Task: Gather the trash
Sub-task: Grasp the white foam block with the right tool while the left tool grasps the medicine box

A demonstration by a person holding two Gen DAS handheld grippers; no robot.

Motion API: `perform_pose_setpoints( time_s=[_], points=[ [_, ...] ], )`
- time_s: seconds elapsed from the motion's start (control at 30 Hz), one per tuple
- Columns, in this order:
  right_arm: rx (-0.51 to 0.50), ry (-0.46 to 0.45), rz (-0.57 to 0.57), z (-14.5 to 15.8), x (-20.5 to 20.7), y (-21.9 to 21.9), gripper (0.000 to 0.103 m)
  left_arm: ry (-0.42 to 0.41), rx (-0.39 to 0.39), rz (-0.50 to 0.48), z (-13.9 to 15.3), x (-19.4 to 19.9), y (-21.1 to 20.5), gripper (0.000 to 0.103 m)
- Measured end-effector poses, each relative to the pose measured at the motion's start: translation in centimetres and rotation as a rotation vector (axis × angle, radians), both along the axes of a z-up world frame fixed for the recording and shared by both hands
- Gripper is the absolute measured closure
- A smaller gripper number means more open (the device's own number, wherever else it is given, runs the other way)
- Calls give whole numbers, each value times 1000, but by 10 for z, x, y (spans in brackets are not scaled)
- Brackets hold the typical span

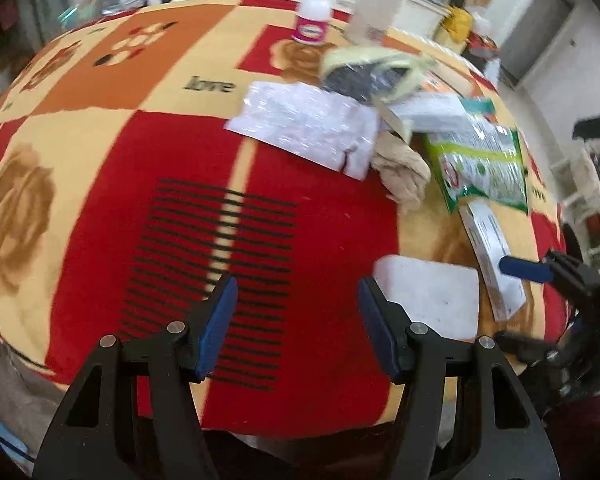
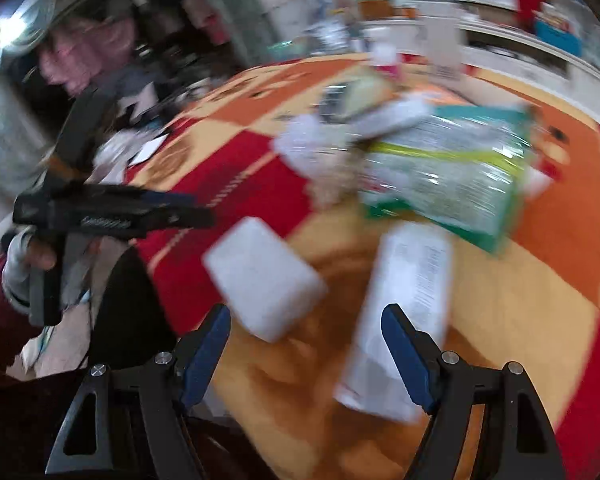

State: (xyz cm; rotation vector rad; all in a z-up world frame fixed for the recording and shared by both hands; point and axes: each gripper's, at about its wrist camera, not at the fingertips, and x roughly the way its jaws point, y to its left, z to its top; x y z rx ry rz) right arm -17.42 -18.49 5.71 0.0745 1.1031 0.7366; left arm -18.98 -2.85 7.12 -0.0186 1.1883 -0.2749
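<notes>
**Open fingers close in on a scatter of litter across a patterned counter**

Both tools hang over the trash with nothing in them. The left gripper point(image 1: 298, 294) stands with its fingers wide apart above bare red cloth, the white foam block point(image 1: 428, 296) just beside its right-hand finger. The right gripper point(image 2: 306, 320) is likewise spread and empty, pitched down at the near edge of the counter point(image 1: 100, 140), with the same block and a long white printed box point(image 2: 408, 300) lying ahead of its fingers, the box running down close by the right-hand one.

The sound move, by the look of it, is to take the nearest loose piece first: line one tool squarely over the block or the box, straddle its narrow side, and close only once both fingers flank it. The right wrist view is heavily smeared, so slowing before the grasp would help.

Farther back lies the rest of the heap: a green and white foil bag point(image 1: 480, 164), a crumpled beige wad point(image 1: 404, 172), a clear plastic sheet point(image 1: 304, 128) and a yellow-edged dark wrapper point(image 1: 364, 72), overlapping one another. A white bottle with a pink label point(image 1: 314, 12) stands upright beyond them.
</notes>
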Motion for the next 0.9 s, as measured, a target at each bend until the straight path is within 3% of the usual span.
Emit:
perform_pose_setpoints(
  time_s=[0.13, 0.37, 0.43, 0.6, 0.73, 0.9],
  points=[
    [6, -20, 75, 3, 8, 25, 27, 0, -19, 30, 1, 3, 10, 42],
    [-169, -26, 235, -28, 18, 72, 24, 6, -34, 21, 1, 3, 4, 42],
    [-164, -34, 210, -31, 17, 69, 32, 7, -49, 30, 1, 3, 3, 42],
    [-96, -98, 54, 4, 3, 11, 35, 24, -119, 19, 1, 0, -18, 42],
    [-180, -126, -176, 23, -4, -69, 33, 48, -190, -44, -4, -6, -61, 42],
    [-156, -77, -414, 24, -14, -157, 33, 77, -234, -102, -16, -14, -126, 42]
  ],
)
